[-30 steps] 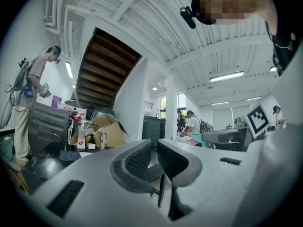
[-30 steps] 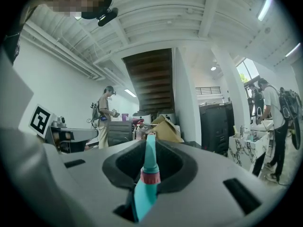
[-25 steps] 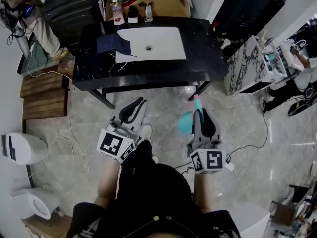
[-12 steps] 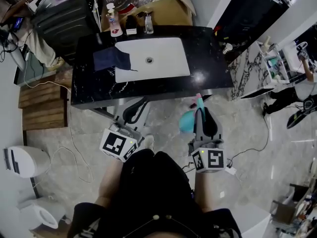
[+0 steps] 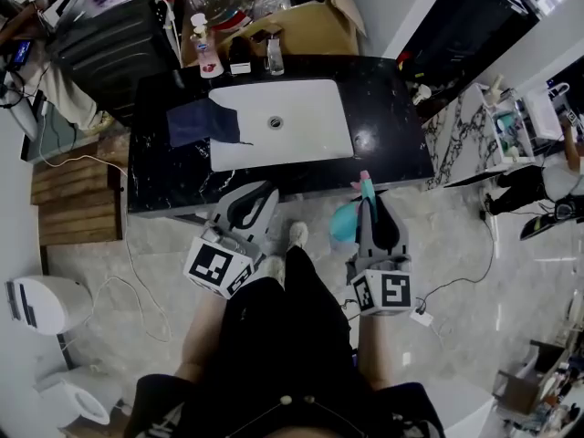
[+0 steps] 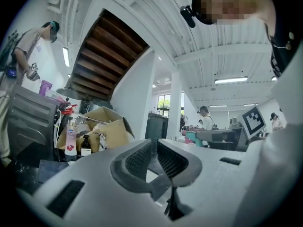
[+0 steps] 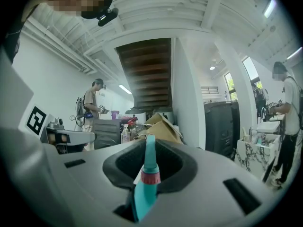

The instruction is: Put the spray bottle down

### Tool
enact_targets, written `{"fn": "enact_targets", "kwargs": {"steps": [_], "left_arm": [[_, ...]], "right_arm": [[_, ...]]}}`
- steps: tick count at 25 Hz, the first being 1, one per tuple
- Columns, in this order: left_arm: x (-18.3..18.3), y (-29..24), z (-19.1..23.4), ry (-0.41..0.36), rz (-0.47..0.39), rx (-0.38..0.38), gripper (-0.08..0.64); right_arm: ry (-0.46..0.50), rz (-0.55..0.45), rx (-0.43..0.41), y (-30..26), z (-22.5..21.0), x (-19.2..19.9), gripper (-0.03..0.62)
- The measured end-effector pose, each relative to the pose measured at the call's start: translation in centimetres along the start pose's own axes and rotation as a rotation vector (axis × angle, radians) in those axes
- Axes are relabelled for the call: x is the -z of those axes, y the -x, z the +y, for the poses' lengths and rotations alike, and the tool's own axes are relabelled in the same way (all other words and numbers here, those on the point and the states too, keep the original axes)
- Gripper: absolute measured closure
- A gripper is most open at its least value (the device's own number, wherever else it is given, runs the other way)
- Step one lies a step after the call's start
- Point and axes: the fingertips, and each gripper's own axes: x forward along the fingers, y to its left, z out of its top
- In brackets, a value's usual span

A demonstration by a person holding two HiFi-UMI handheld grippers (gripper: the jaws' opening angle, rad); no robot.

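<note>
Right gripper view: teal tapered spray bottle (image 7: pixel 143 193) clamped.

A glossy black, veined counter (image 5: pixel 388 149) carries a smooth white basin (image 5: pixel 306 121) and a matt navy cloth (image 5: pixel 199 123), near a brown cardboard box (image 5: pixel 306 21); the spray bottle (image 5: pixel 344 226) is teal plastic.

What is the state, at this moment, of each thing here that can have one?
Right gripper: shut on the spray bottle.
Spray bottle: held short of the counter, not yet put down.
Left gripper: shut, empty.
Sink: empty.
Cloth: lying over the sink's left rim.
Cardboard box: flaps open.
</note>
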Motion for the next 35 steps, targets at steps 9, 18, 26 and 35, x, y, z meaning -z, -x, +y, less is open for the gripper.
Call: {"fn": "enact_targets", "kwargs": {"steps": [9,18,26,35], "left_arm": [[0.3,-5.0,2.2,-0.007,0.008,0.014,0.518],[0.3,-11.6,4.4,-0.008,0.016,0.055,0.508],[1.1,-15.0,6.8,0.034,0.042,-0.010,0.506],[1.7,-16.1,8.0,0.041,0.065,-0.058,0.506]], "right_arm": [[0.008,-0.030,-0.024,-6.2,-3.4,-0.8,0.526],[0.034,-0.034,-0.064,-14.7,-8.2,-1.0,0.526],[0.050,-0.111,-0.194,-20.6,-12.2,-1.8,0.526],[0.032,-0.118,-0.291,-26.6,-14.8,0.1,0.528]]}}
